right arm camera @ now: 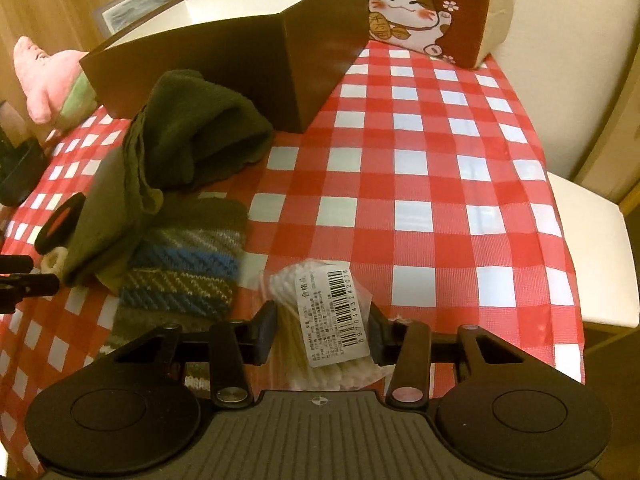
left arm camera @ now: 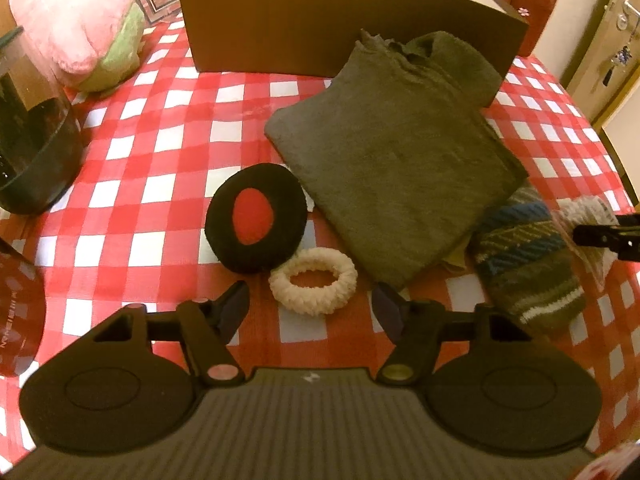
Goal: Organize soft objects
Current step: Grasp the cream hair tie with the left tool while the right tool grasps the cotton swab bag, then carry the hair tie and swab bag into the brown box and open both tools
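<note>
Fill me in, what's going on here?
A person with two handheld grippers is sorting soft items on a checkered table. The right gripper straddles a bag of cotton swabs; grip unclear. The left gripper hangs open by a cream scrunchie. The brown box waits behind.

The left tool (left arm camera: pixel 310 312) hovers low over the counter (left arm camera: pixel 160 152), fingers spread wide and holding nothing. The right tool (right arm camera: pixel 322 334) sits level beside it, fingers closed against a packet of cotton swabs (right arm camera: pixel 320 320).
</note>
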The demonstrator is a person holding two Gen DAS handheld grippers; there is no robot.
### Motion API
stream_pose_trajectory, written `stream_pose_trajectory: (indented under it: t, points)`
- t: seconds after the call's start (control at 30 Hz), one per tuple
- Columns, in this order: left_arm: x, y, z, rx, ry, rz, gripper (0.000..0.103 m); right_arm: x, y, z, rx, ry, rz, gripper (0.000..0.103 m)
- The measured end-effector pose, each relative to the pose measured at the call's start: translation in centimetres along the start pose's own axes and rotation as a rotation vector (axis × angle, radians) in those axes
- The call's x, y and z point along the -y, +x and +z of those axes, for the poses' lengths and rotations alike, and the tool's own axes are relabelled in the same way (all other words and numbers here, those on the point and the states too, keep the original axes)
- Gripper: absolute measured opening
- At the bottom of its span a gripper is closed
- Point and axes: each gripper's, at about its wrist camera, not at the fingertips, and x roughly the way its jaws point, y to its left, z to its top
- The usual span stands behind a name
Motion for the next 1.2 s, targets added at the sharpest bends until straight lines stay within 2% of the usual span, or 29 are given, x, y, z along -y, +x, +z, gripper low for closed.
stream_pose_trajectory:
  t: [0.17,0.3,0.47,0.53,0.77,0.83,1.07,1.2]
  points:
    - [-0.5,1.1,0.4,-0.011,-0.051,-0.013,0.050,0.3,0.1,-0.1,0.005,0.016,0.009,0.046]
    - [-0.4,1.1,0.4,0.006,-0.038,-0.012,0.040,0.1,0.1,-0.2,0.009,-0.001,0.004,0.046]
    - [-0.3,0.7,-0.1,0.004,-0.009,-0.016,0.021,0.0,0.1,-0.3,0.007,-0.021,0.005,0.046]
    - [-0.4,0.5,-0.4,-0.005,-0.011,-0.028,0.018,-0.1,0.0,-0.4,0.006,-0.037,0.005,0.046]
    - [-0.1,-0.6,-1.0,-0.044,0.011,-0.040,0.017,-0.2,-0.2,-1.0,0.005,-0.086,0.002,0.046]
    - [-0.1,-1.1,-0.9,-0.038,0.019,-0.045,0.017,-0.5,-0.2,-1.1,0.005,-0.110,-0.009,0.046]
    - [-0.4,-3.2,0.1,0.015,0.031,-0.056,0.017,-1.1,-0.7,-1.2,0.017,-0.136,-0.027,0.033]
    - [-0.8,-4.2,1.1,0.051,0.029,-0.055,0.017,-1.6,-1.5,-0.8,0.030,-0.137,-0.028,0.032]
